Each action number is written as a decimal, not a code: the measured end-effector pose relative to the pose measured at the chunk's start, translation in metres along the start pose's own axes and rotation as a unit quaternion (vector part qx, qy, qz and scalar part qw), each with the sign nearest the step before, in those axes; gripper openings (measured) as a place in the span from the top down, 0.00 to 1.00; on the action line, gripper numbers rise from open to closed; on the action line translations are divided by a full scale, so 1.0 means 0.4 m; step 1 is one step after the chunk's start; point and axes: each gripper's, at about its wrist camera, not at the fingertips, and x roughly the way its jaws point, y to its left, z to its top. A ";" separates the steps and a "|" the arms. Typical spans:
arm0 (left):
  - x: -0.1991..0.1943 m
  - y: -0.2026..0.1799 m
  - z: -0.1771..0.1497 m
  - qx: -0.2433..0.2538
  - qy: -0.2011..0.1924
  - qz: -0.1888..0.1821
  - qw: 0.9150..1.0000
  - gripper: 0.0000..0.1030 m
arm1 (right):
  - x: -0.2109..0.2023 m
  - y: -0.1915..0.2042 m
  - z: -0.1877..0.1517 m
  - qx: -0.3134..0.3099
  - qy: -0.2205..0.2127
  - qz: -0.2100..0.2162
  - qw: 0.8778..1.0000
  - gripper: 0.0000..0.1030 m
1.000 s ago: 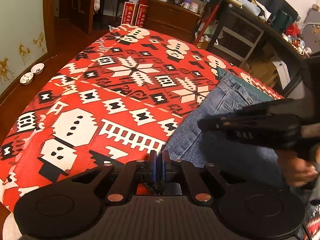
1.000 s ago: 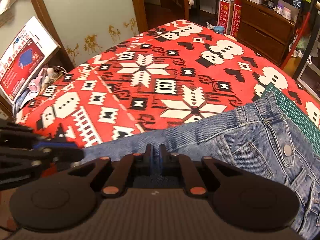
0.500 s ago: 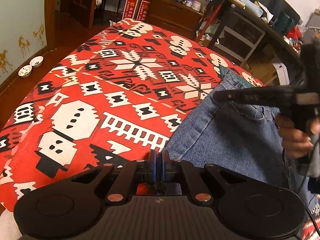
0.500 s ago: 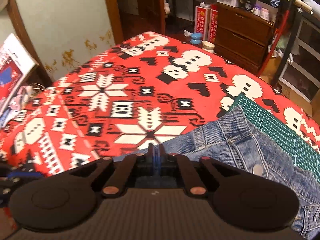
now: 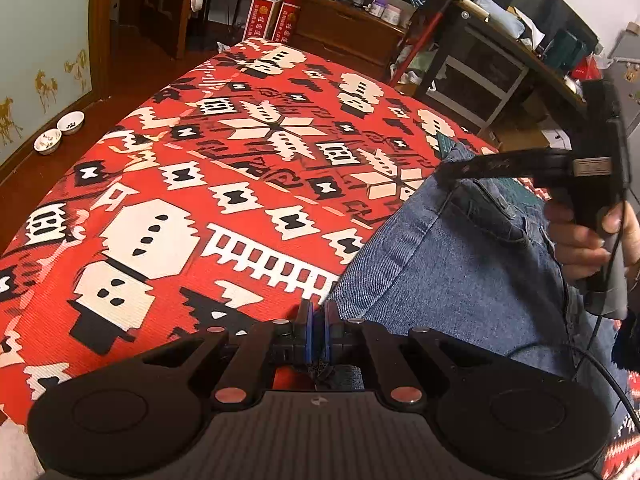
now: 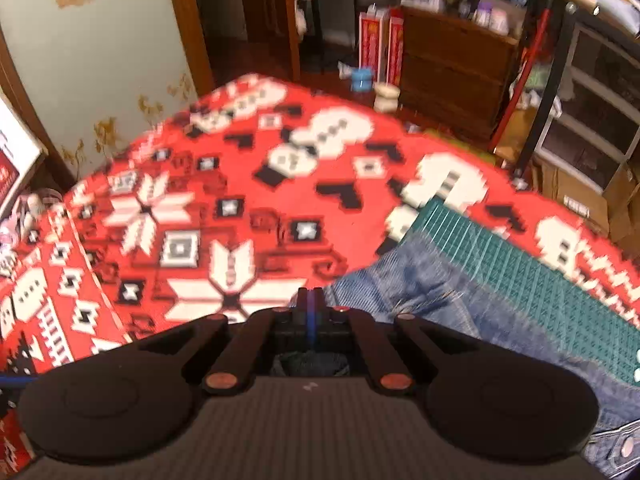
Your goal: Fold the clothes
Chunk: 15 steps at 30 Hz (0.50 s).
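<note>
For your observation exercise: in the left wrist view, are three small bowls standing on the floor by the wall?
No, only two small bowls stand there, side by side.

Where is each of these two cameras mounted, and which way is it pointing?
Left wrist view: sits on the left tool, looking along its closed fingers across the red blanket; the right tool and a hand show.
Right wrist view: sits on the right tool, looking over the blanket toward a wooden dresser; only its own fingers show.
Shared: blanket, jeans, green mat.
</note>
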 end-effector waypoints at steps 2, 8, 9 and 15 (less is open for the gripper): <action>0.000 0.003 0.001 -0.004 0.000 -0.002 1.000 0.94 | -0.001 -0.022 0.008 0.009 0.004 -0.006 1.000 0.98; 0.002 0.009 0.002 -0.009 0.000 -0.008 1.000 0.94 | 0.047 -0.033 0.008 0.003 0.016 -0.015 1.000 1.00; 0.002 0.011 0.002 -0.010 0.000 -0.009 1.000 0.94 | 0.057 -0.031 0.012 0.004 0.014 -0.017 1.000 1.00; 0.002 0.013 0.001 -0.011 0.000 -0.012 1.000 0.94 | 0.069 -0.050 0.048 0.028 0.015 -0.023 0.999 1.00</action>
